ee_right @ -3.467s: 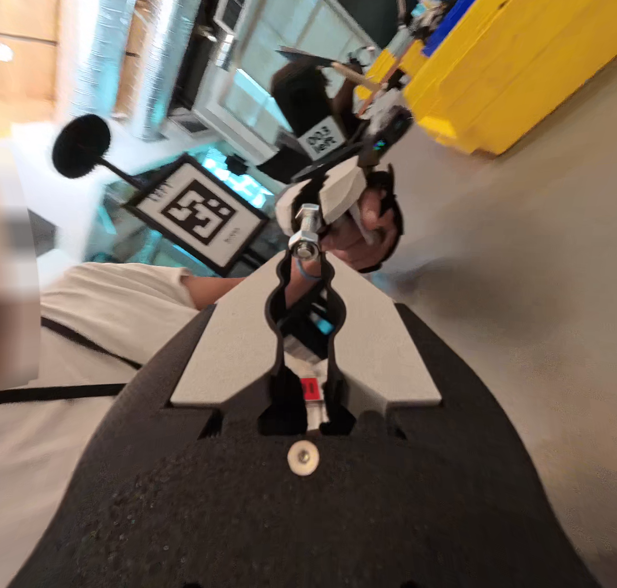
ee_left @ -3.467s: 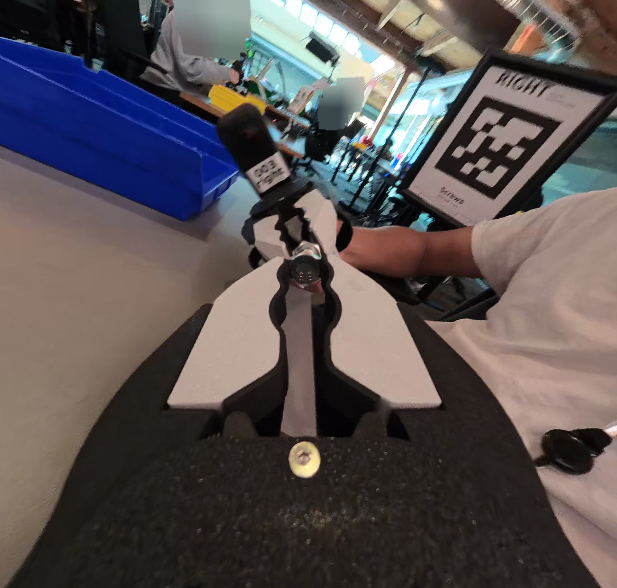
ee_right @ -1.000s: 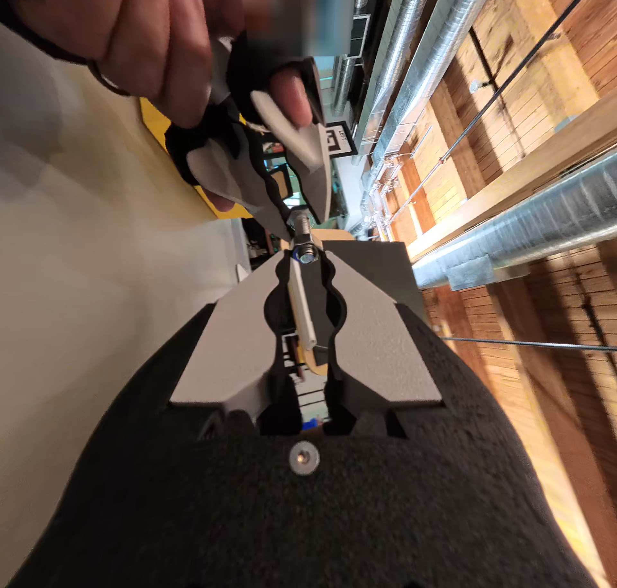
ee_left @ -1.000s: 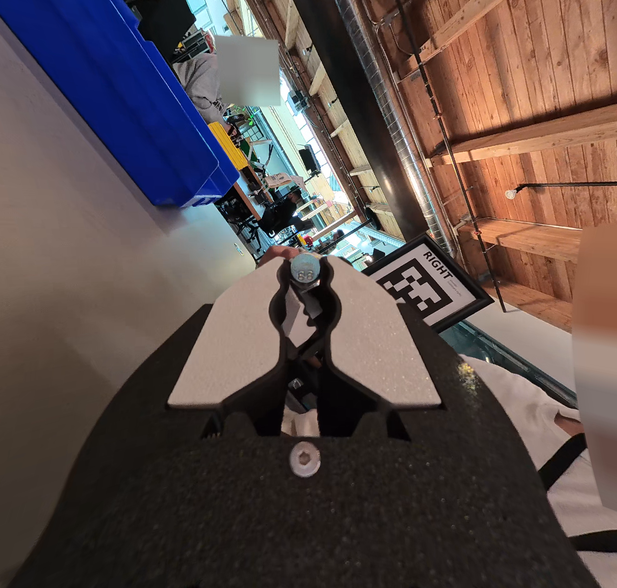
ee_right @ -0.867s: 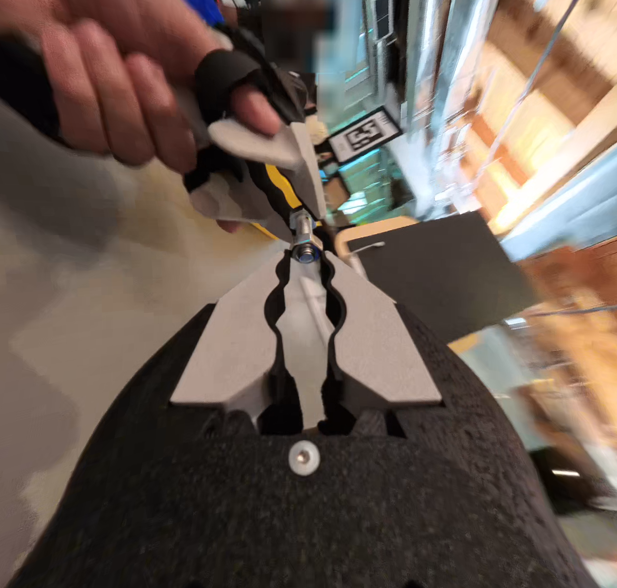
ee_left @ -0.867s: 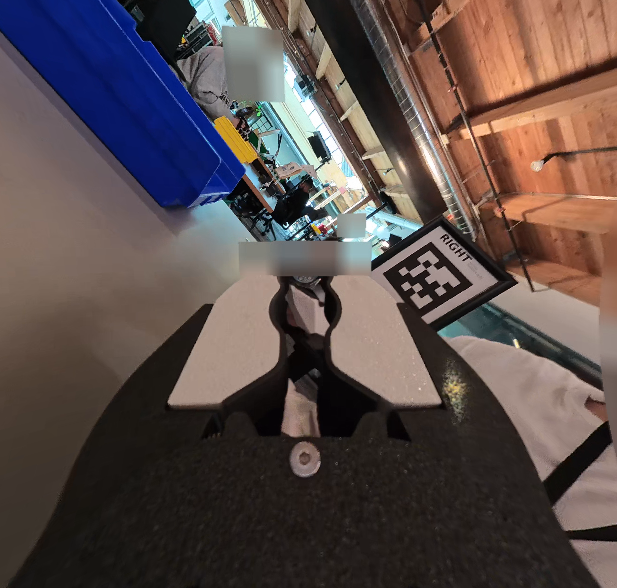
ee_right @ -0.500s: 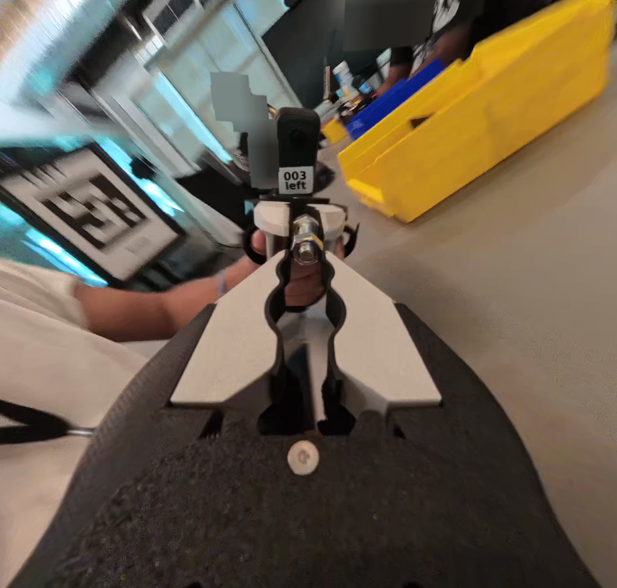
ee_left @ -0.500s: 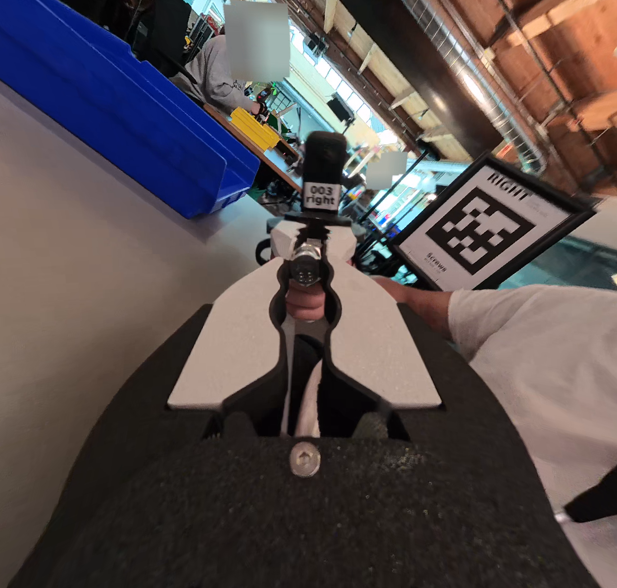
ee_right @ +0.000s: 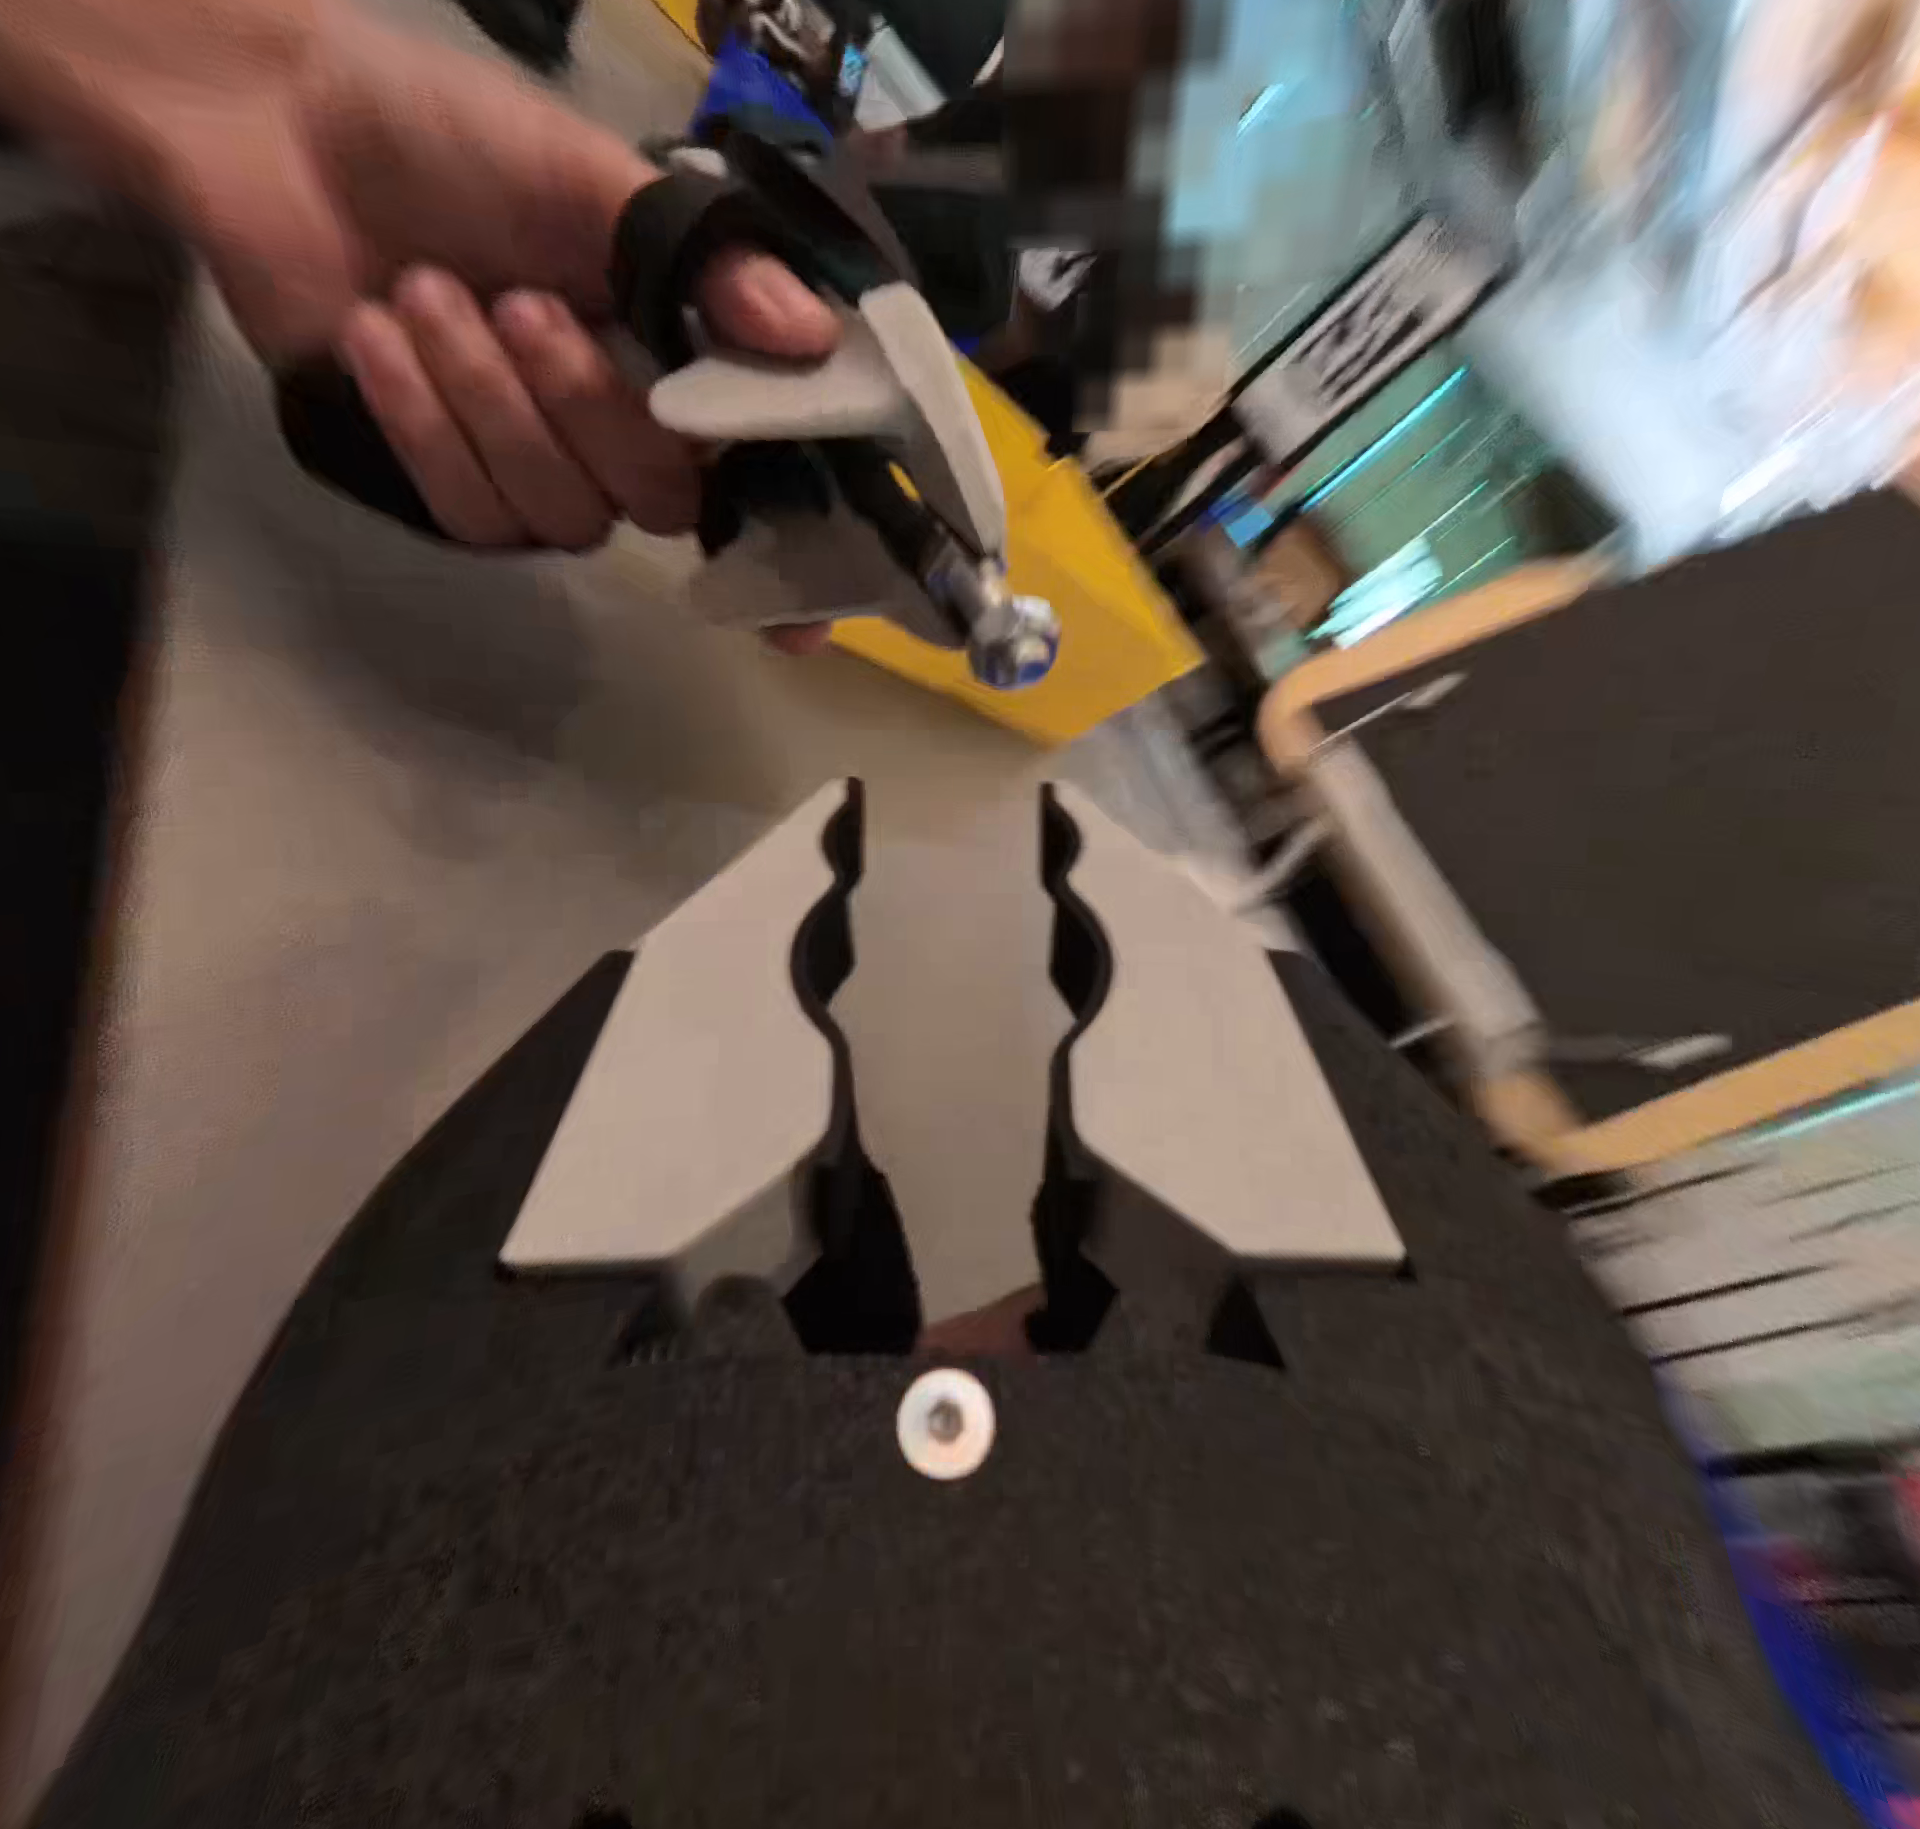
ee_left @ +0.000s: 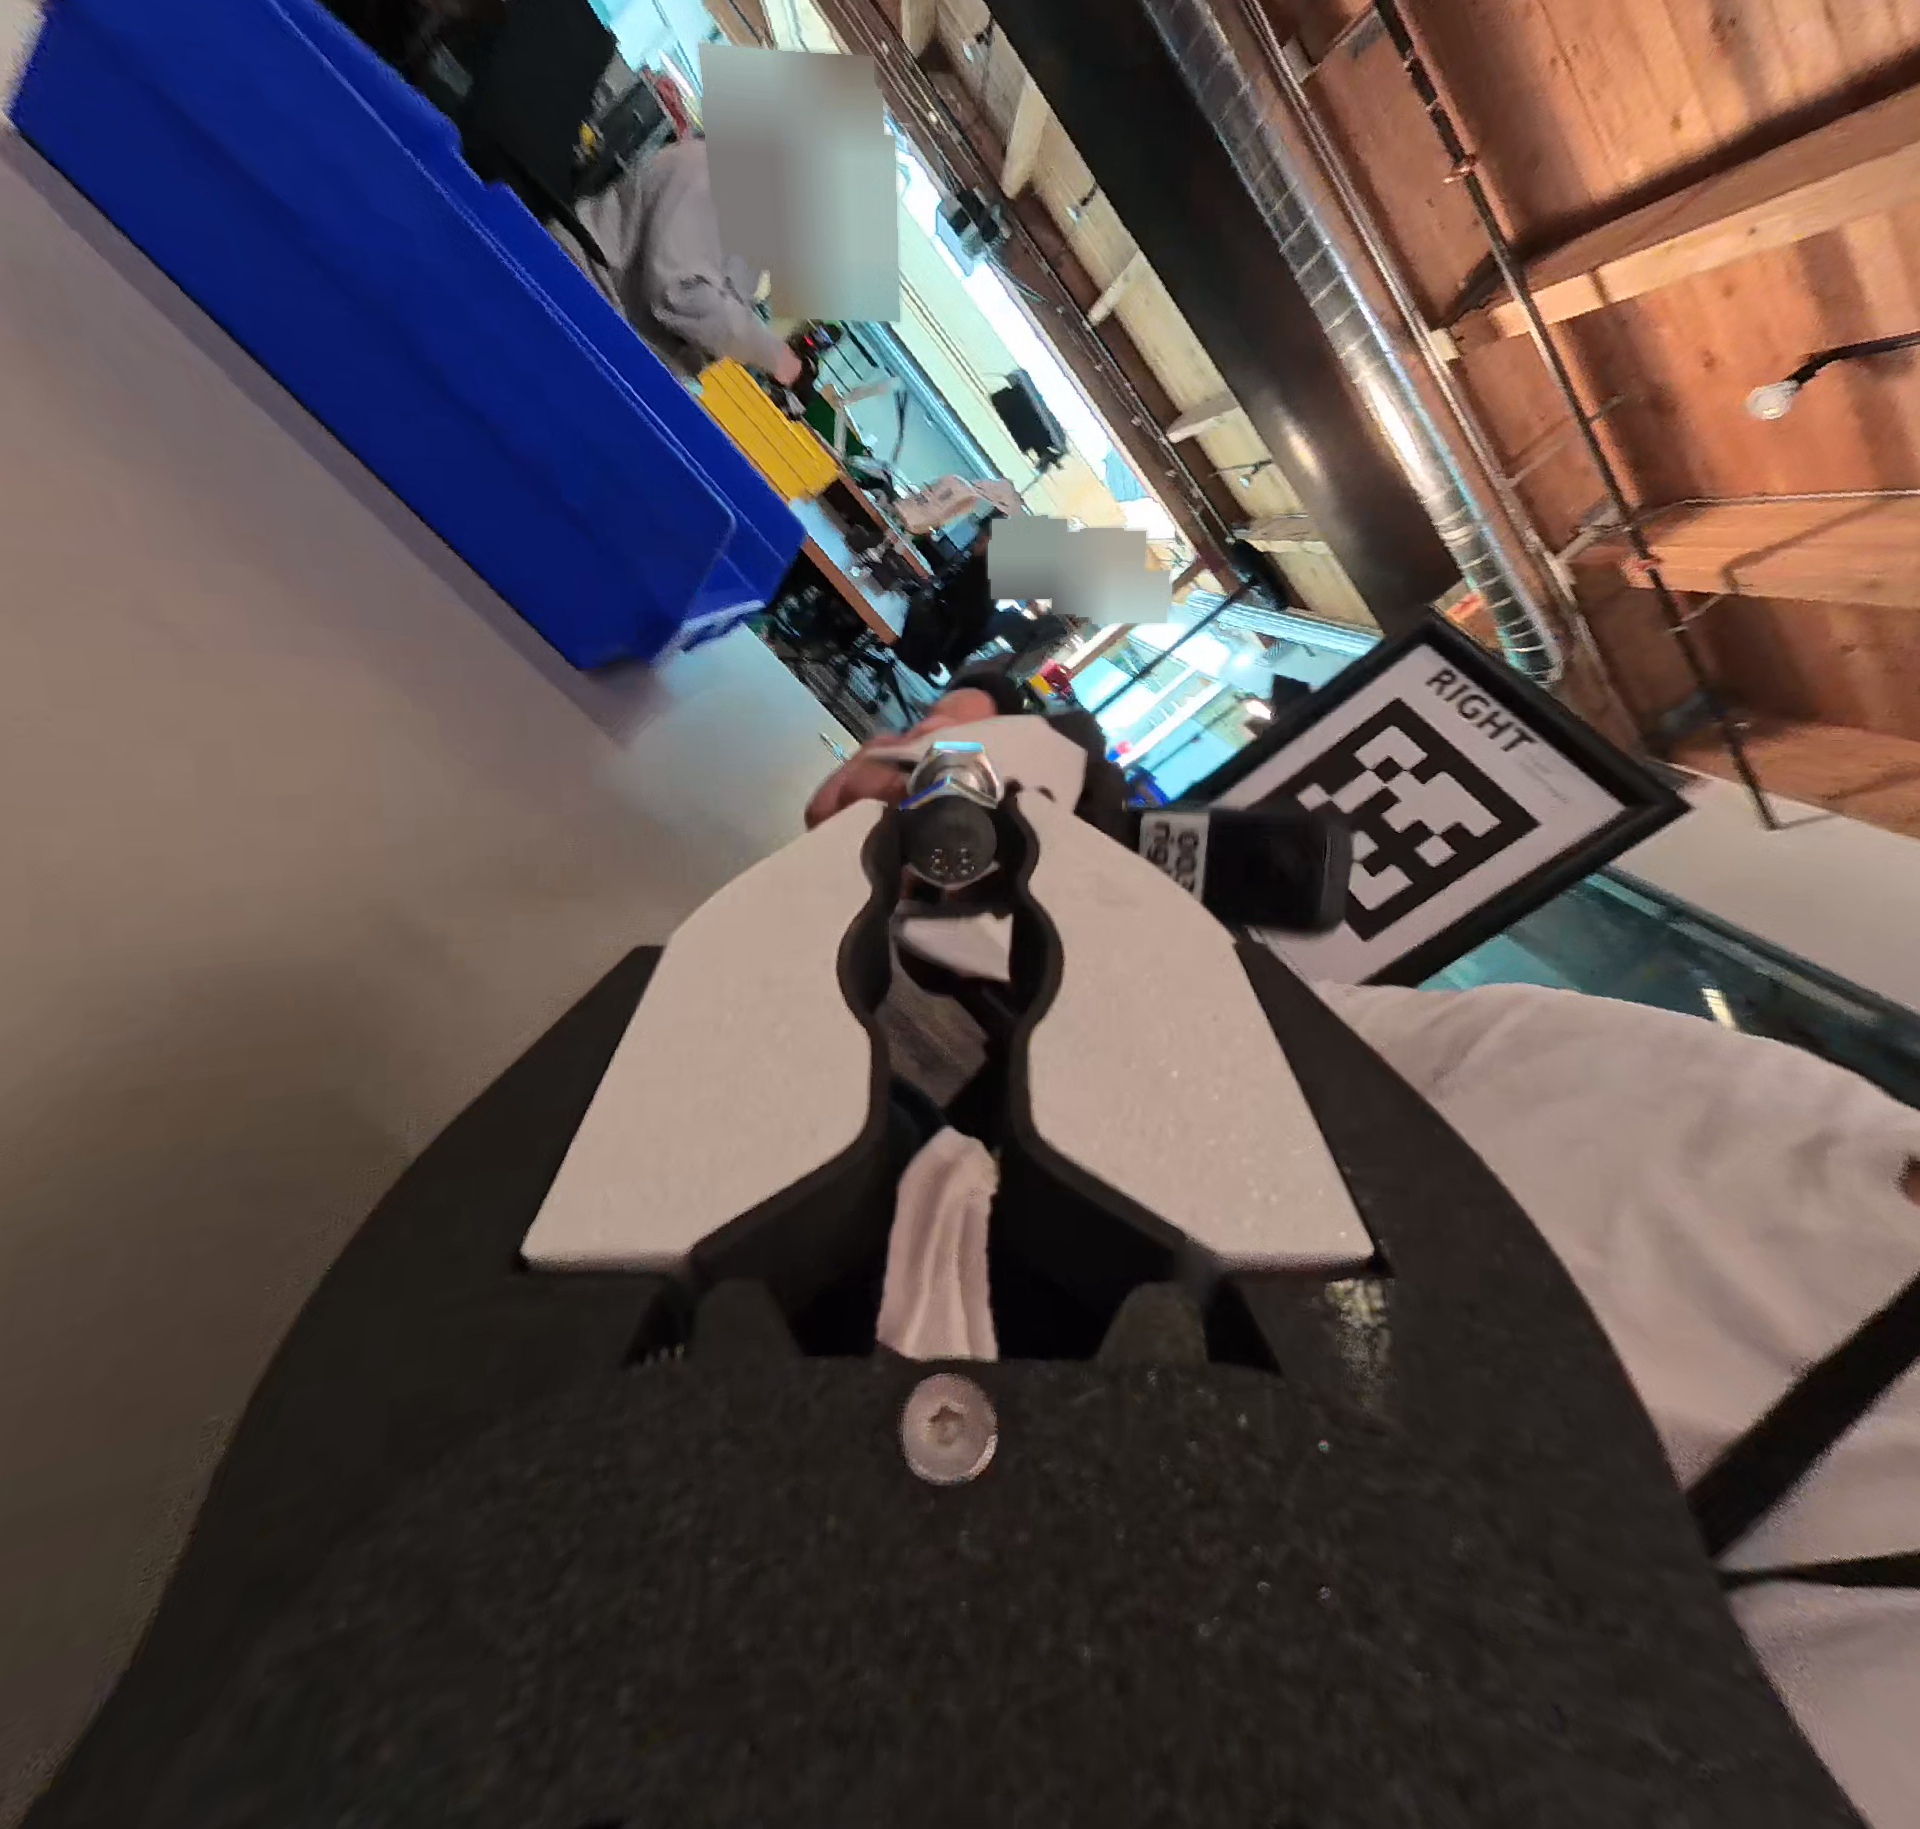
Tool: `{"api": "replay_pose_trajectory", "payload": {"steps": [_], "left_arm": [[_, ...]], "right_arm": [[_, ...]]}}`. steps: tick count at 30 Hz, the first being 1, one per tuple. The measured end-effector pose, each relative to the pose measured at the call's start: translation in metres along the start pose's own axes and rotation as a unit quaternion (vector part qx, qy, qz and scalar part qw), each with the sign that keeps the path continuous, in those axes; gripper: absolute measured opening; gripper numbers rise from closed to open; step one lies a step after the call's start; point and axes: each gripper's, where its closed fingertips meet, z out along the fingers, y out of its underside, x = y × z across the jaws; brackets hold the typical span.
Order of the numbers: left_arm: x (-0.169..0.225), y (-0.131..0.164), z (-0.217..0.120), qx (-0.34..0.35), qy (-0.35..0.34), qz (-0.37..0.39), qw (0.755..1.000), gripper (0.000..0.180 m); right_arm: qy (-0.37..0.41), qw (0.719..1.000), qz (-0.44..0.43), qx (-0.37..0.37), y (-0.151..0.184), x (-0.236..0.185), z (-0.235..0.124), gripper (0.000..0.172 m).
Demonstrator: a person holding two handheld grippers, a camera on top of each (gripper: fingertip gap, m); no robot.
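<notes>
1. Bolt (ee_left: 948, 837) first: it's a silver hex bolt with a nut (ee_left: 951, 767) threaded on the far end, sitting head-toward-camera right at the tips of the left gripper (ee_left: 948, 844). Both pads are clamped on the head, so that grasp is solid.
2. Same bolt from the right wrist view (ee_right: 995, 624): it sticks out of the left gripper (ee_right: 961, 574), which a hand (ee_right: 436, 304) is holding by the handle, up and left of the right gripper's tips.
3. Right gripper (ee_right: 948, 803) has its fingers (ee_right: 727, 1031) spread wide with nothing between them, just tan table (ee_right: 416, 844) showing through the gap. It's near the nut end of the bolt but not touching.
4. In the left view the right gripper's body and its little black camera block (ee_left: 1262, 870) sit just behind and to the right of the bolt, partly blocking the framed black-and-white marker sign (ee_left: 1434, 823).
5. White shirt sleeve (ee_left: 1610, 1156) fills the near right.
6. Further off: a blue bin (ee_left: 364, 325) on the table to the far left, and a yellow bin (ee_right: 1060, 595) right behind the bolt in the right view.
7. Way back, a person in grey (ee_left: 675, 252) at another bench, wood ceiling beams and a metal duct (ee_left: 1351, 252). The right view's background is too blurry to tell much.
</notes>
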Motion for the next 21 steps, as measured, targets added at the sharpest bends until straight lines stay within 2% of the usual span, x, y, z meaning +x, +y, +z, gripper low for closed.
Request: {"api": "replay_pose_trajectory", "payload": {"steps": [1, 3, 8, 12, 14, 17, 19, 21], "left_arm": [[-0.001, 0.003, 0.001, -0.007, 0.004, -0.011, 1.000, 0.017], [-0.002, 0.010, 0.003, -0.026, 0.005, -0.023, 0.999, 0.017], [-0.001, 0.028, 0.011, -0.071, 0.010, -0.032, 0.997, 0.017], [0.000, 0.036, 0.015, -0.089, 0.015, -0.036, 0.995, 0.017], [0.001, 0.040, 0.016, -0.100, 0.016, -0.036, 0.994, 0.017], [0.003, 0.040, 0.017, -0.100, 0.020, -0.035, 0.994, 0.017], [0.001, 0.041, 0.017, -0.107, 0.008, -0.016, 0.994, 0.017], [-0.001, 0.044, 0.016, -0.121, -0.005, 0.013, 0.993, 0.017]], "right_arm": [[0.016, 0.996, -0.088, 0.002, -0.003, -0.002, -0.003, 0.027], [0.039, 0.981, -0.188, -0.014, -0.001, -0.004, -0.003, 0.032], [0.066, 0.953, -0.295, 0.006, -0.010, -0.008, -0.007, 0.037], [0.066, 0.930, -0.361, -0.001, -0.007, -0.016, -0.006, 0.031], [0.076, 0.932, -0.355, 0.005, -0.010, -0.012, -0.007, 0.017], [0.053, 0.956, -0.290, 0.003, -0.011, -0.012, -0.009, 0.017], [0.005, 0.983, -0.181, -0.003, -0.008, -0.015, -0.008, 0.017], [-0.064, 0.997, -0.033, -0.008, -0.006, -0.019, -0.008, 0.017]]}}
